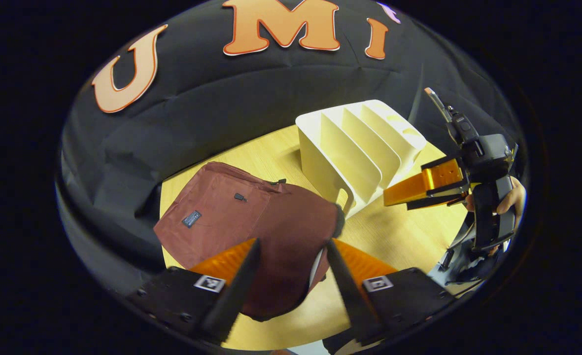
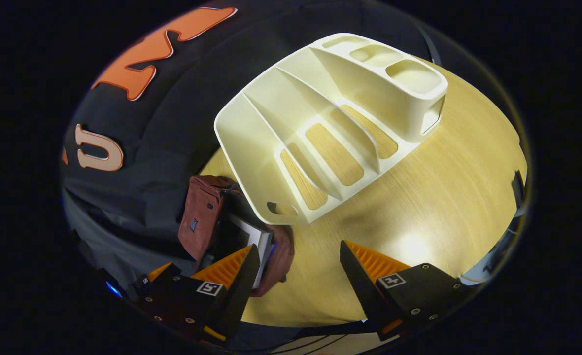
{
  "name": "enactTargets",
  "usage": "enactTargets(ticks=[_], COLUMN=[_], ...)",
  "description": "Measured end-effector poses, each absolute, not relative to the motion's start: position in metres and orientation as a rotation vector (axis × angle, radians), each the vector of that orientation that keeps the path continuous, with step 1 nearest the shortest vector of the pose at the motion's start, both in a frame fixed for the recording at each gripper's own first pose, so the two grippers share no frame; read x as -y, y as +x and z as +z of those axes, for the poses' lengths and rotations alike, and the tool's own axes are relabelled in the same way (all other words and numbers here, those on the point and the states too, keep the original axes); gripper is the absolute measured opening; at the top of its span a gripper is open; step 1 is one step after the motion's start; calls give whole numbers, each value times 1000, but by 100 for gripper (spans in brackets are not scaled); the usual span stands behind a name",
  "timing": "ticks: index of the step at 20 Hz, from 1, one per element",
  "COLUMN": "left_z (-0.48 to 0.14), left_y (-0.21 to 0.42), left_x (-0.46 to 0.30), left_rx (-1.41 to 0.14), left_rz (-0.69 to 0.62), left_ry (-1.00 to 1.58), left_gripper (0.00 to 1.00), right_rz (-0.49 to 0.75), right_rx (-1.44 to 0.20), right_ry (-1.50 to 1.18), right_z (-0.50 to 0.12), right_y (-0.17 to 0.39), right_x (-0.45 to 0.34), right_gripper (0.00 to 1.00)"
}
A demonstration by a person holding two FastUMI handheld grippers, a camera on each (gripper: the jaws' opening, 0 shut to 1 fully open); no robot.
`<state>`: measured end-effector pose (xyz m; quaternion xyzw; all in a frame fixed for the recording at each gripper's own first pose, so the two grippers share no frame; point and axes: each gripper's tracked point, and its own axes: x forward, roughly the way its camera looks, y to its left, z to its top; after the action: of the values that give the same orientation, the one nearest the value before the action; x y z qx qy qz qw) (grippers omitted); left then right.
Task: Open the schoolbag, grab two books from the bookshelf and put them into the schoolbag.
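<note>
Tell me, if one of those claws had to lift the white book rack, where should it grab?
Probably the oval handle cut-out in the end wall of the white rack, nearest the schoolbag. Come from that end, one finger through the hole; the thin wall suits open fingers. The dividers stand upright and would also pinch from above.

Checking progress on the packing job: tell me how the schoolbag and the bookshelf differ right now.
The schoolbag is soft dark-red fabric lying slumped flat; the bookshelf is rigid cream plastic standing upright with fixed dividers. In the right gripper view the schoolbag is open with a book inside, whereas the bookshelf's slots show no books. Both rest on the wooden table, close beside each other.
</note>
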<state>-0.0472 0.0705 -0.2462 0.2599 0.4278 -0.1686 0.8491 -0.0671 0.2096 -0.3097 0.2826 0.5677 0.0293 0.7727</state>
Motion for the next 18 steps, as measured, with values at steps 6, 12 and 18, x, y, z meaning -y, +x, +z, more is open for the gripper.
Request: enactTargets(ticks=[6, 12, 18], left_z=[-226, -129, -40], left_y=[-53, -22, -31], left_x=[-12, 44, 105], left_rx=[-766, -413, -194], left_rz=[-204, -140, -183], left_ry=[423, 381, 278], left_gripper=[99, 99, 98], right_rz=[192, 244, 216], right_rx=[-1133, -809, -415], right_ry=[398, 257, 109], right_z=[-274, -176, -67], right_y=[-54, -6, 6], right_x=[-137, -87, -40], right_gripper=[98, 98, 97])
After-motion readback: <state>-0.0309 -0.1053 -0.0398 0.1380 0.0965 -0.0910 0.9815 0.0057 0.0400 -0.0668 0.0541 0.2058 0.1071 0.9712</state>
